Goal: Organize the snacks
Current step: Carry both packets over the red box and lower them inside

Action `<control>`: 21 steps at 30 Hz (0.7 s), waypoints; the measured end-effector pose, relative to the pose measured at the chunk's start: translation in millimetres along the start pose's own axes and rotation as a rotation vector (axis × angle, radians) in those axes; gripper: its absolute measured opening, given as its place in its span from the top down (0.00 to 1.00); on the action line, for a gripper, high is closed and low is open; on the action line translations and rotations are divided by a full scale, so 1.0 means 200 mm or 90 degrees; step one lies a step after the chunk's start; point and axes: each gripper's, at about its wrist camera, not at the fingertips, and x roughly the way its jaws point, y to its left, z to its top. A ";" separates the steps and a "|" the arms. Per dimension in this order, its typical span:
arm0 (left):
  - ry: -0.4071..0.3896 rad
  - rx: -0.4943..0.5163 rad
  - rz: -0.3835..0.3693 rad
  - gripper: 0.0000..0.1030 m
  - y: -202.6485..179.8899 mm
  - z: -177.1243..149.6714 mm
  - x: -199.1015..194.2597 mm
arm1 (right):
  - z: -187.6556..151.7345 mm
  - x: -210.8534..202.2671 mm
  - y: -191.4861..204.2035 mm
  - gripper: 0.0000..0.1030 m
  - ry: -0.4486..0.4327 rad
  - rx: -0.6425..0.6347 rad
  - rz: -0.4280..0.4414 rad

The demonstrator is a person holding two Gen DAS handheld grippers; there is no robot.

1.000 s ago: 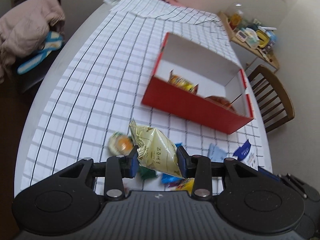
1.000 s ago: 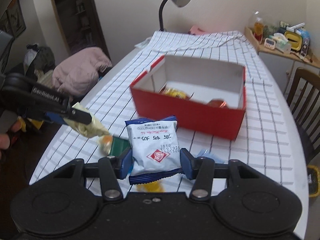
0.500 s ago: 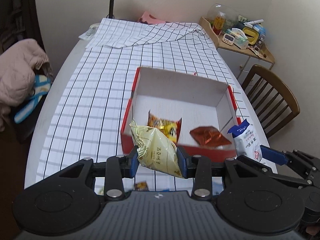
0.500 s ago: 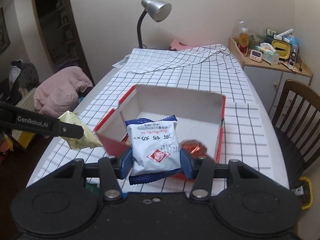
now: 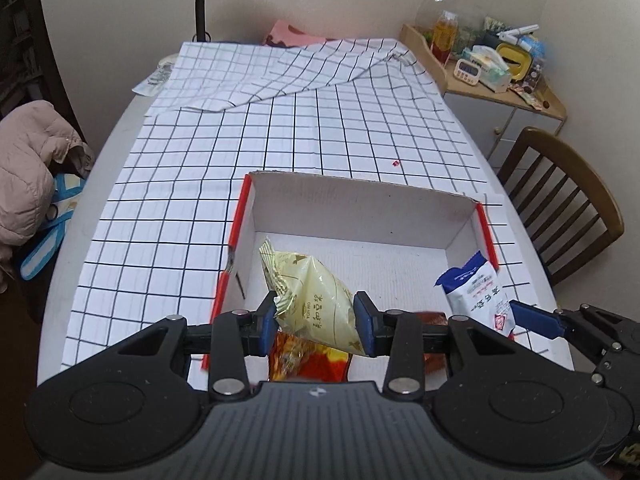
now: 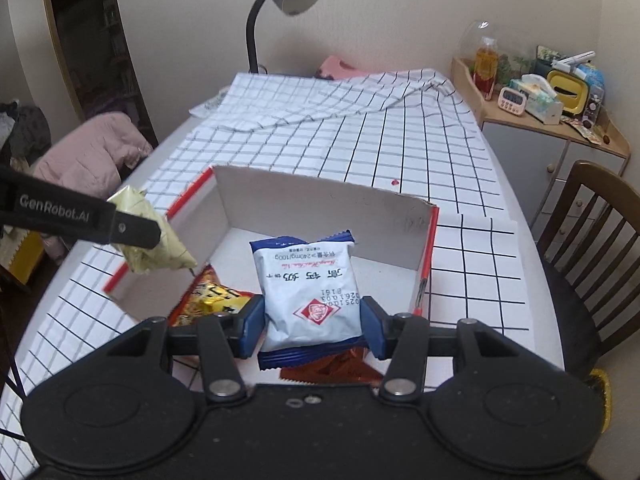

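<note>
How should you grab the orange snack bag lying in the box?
The orange bag lies flat on the floor of the box, partly hidden under the held packets. Probably best from straight above, pinching its crinkly sealed edge; the box walls block a sideways approach.

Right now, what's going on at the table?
A person holding two claws is sorting snacks into the red box. The left claw grips a pale yellow packet and the right claw grips a white-and-blue packet, both held above the open box. An orange packet and a dark red packet already lie inside.
</note>
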 end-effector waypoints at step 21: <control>0.087 0.012 0.042 0.62 -0.06 0.07 0.51 | 0.03 0.42 0.02 0.51 0.124 -0.104 -0.018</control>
